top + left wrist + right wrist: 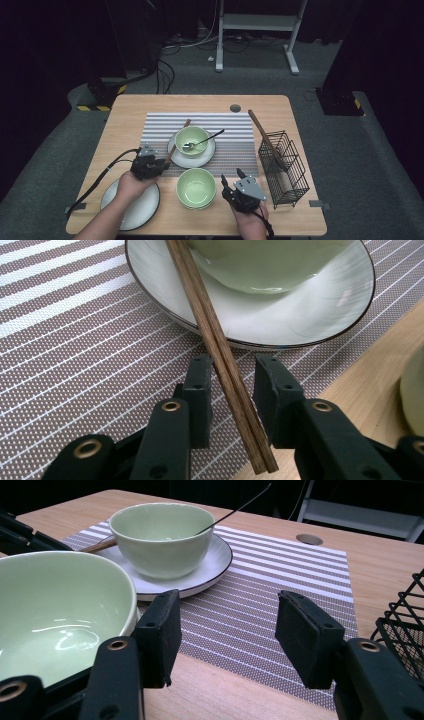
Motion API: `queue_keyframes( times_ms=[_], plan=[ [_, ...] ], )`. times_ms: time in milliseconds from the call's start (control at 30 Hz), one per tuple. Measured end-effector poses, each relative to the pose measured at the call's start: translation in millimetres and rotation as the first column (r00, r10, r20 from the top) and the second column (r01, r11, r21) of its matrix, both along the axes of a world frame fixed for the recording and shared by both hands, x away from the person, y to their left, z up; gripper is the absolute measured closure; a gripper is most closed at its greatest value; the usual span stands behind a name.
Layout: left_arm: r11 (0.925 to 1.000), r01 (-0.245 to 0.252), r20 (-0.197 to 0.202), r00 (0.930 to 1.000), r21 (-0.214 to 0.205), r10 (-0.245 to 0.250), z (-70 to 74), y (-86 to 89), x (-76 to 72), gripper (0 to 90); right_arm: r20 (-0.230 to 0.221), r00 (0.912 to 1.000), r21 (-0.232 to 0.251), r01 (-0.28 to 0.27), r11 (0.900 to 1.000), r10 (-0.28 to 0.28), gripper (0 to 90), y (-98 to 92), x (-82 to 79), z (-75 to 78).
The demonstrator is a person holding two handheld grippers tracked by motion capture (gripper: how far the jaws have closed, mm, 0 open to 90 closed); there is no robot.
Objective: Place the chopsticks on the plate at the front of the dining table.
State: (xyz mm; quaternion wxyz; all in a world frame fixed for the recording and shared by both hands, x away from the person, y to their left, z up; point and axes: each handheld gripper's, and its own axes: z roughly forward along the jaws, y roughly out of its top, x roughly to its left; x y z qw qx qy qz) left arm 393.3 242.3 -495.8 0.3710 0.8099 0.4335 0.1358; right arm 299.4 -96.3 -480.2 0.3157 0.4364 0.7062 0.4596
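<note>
With our left gripper (231,385) narrowly open around the chopsticks (220,355) — pads not touching — we should close squarely before lifting off the plate (310,315).

Black tongs (232,390) with brass-ringed screw holes, grey three-cornered top plate, trailing black cable, bare forearms

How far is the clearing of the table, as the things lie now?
One wooden chopstick already leans in the black wire basket. The left gripper stands open around the pair of brown wooden chopsticks lying on the white plate's rim. Left: the metal spoon in the far green bowl.
</note>
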Motion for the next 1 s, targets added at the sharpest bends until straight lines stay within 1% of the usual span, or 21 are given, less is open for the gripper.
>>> queue_keyframes(
  times_ms=[133,367,400,467,500,567,600,633,667,700,767,800,867,933,1000],
  plan=[
    [1.0000,0.005,0.006,1.0000,0.006,-0.005,0.6,0.3,-0.7,67.7,-0.001,1.0000,0.002,0.004,1.0000,-0.004,43.1,-1.9,1.1,-0.5],
    [1.0000,0.003,0.011,0.9999,-0.003,-0.003,1.5,-0.5,-1.8,68.1,-0.004,1.0000,0.003,0.005,1.0000,-0.005,43.2,-2.0,1.9,-1.0],
    [1.0000,0.007,0.009,0.9999,0.003,-0.007,1.4,-0.2,-1.9,68.2,0.001,1.0000,-0.002,0.004,1.0000,-0.004,43.2,-2.1,1.9,-0.6],
    [0.9999,0.010,0.008,0.9999,0.010,-0.011,1.0,-0.6,-2.7,68.5,-0.004,1.0000,0.004,0.006,1.0000,-0.006,43.2,-2.4,1.8,-0.9],
    [0.9998,0.014,0.011,0.9998,0.013,-0.014,0.8,-0.8,-3.4,68.7,-0.001,1.0000,-0.002,0.006,1.0000,-0.006,43.2,-2.5,1.7,-1.0],
    [0.9998,0.014,0.012,0.9998,0.013,-0.014,0.6,-1.2,-3.9,68.7,0.000,1.0000,-0.005,0.007,1.0000,-0.007,43.2,-2.3,1.6,-1.0],
    [0.9997,0.021,0.021,0.9995,0.012,-0.022,0.6,-1.5,-4.6,69.0,0.000,1.0000,-0.003,0.007,1.0000,-0.007,43.2,-2.3,1.9,-1.0],
    [0.9998,0.018,0.017,0.9997,0.009,-0.019,0.8,-1.7,-4.2,69.0,-0.001,1.0000,-0.001,0.008,1.0000,-0.008,43.2,-2.1,2.0,-1.2],
    [0.9996,0.020,0.015,0.9997,0.020,-0.020,1.3,-2.0,-3.4,68.4,-0.002,1.0000,-0.001,0.007,1.0000,-0.007,43.2,-1.9,2.2,-1.4],
    [0.9990,0.025,0.023,0.9994,0.037,-0.026,1.9,-4.2,-3.9,67.9,-0.002,1.0000,-0.005,0.006,1.0000,-0.006,43.2,-1.8,2.3,-1.6],
    [0.9984,0.029,0.034,0.9990,0.050,-0.030,3.7,-6.9,-4.3,67.9,-0.003,1.0000,-0.006,0.005,1.0000,-0.005,43.1,-1.4,2.5,-2.1],
    [0.9986,0.028,0.034,0.9990,0.045,-0.030,4.9,-8.3,-4.6,68.0,-0.002,1.0000,-0.006,0.005,1.0000,-0.005,43.2,-1.4,2.6,-2.1],
    [0.9986,0.017,0.044,0.9988,0.049,-0.020,7.1,-10.8,-5.4,68.3,-0.003,1.0000,-0.003,0.006,1.0000,-0.006,43.2,-1.4,2.5,-2.0],
    [0.9994,0.007,0.041,0.9991,0.033,-0.008,8.5,-11.7,-6.2,69.4,-0.005,1.0000,0.002,0.007,1.0000,-0.007,43.2,-1.5,2.3,-1.8],
    [0.9995,0.000,0.043,0.9991,0.031,-0.001,9.3,-11.6,-6.8,70.3,-0.007,1.0000,0.008,0.005,1.0000,-0.004,43.2,-1.7,2.1,-1.8]
  ],
)
